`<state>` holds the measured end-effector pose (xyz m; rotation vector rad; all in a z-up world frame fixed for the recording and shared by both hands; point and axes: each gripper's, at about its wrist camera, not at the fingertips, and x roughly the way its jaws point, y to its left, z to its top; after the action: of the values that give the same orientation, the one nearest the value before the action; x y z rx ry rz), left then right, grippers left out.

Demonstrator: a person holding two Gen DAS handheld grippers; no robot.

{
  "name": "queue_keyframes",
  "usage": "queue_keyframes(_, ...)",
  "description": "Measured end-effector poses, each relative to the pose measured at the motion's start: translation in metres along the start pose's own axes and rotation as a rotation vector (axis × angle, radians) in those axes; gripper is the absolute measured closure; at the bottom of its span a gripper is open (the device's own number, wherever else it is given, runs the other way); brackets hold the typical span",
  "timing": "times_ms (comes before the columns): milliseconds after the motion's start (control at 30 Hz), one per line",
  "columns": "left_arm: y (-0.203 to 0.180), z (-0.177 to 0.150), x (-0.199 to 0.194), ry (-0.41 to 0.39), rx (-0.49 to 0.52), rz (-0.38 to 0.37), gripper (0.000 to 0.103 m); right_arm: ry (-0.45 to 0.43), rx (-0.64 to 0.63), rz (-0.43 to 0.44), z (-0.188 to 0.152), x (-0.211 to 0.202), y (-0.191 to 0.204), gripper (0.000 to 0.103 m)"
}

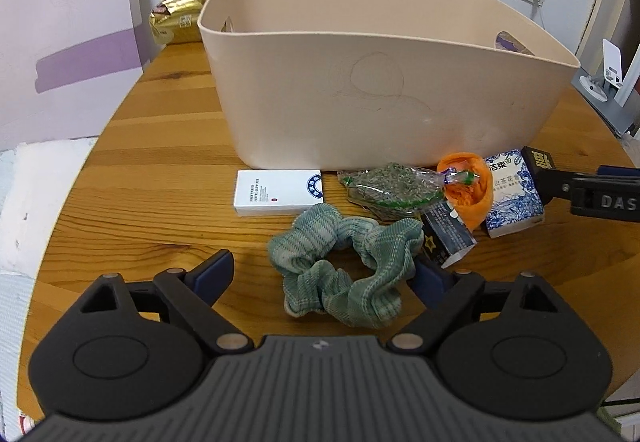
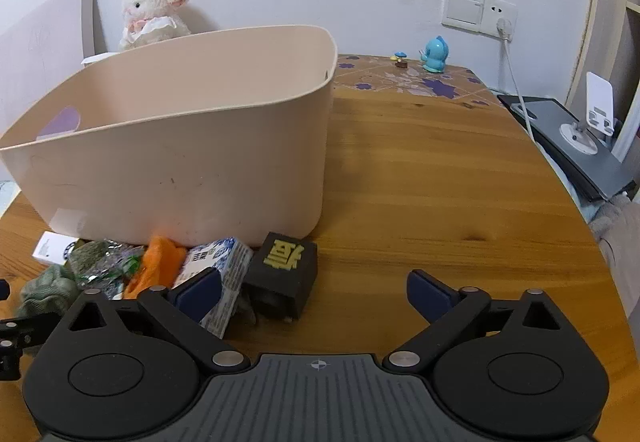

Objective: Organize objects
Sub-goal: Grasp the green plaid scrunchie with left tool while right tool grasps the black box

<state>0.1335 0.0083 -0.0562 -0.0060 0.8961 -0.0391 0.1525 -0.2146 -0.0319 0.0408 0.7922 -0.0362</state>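
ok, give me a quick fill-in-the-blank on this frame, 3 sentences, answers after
1. The open left gripper straddles the ____ scrunchie.
2. The black cube with the gold character lies ahead of the right gripper, whose jaws are ____.
3. The white box lies on the table, ____ the beige bin.

Answers: green; open; outside
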Motion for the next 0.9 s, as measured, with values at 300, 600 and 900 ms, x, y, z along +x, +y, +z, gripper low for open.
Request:
queue_keyframes(300,-0.001,0.002,0.010,0.020,-0.001,-0.041,0.037,0.014,0.033,0.016,0.000,0.014,-0.006,0.026)
queue_keyframes(600,-0.005,-0.003,0.004,-0.007,0.044,-0.031,0.075,0.010,0.014,0.035,-0.001,0.010,0.000,0.074)
queue_keyframes(900,-0.004,-0.010,-0.017,-0.036,0.048,-0.040,0.082,0.000,0.034,0.045,-0.008,-0.022,-0.007,0.074)
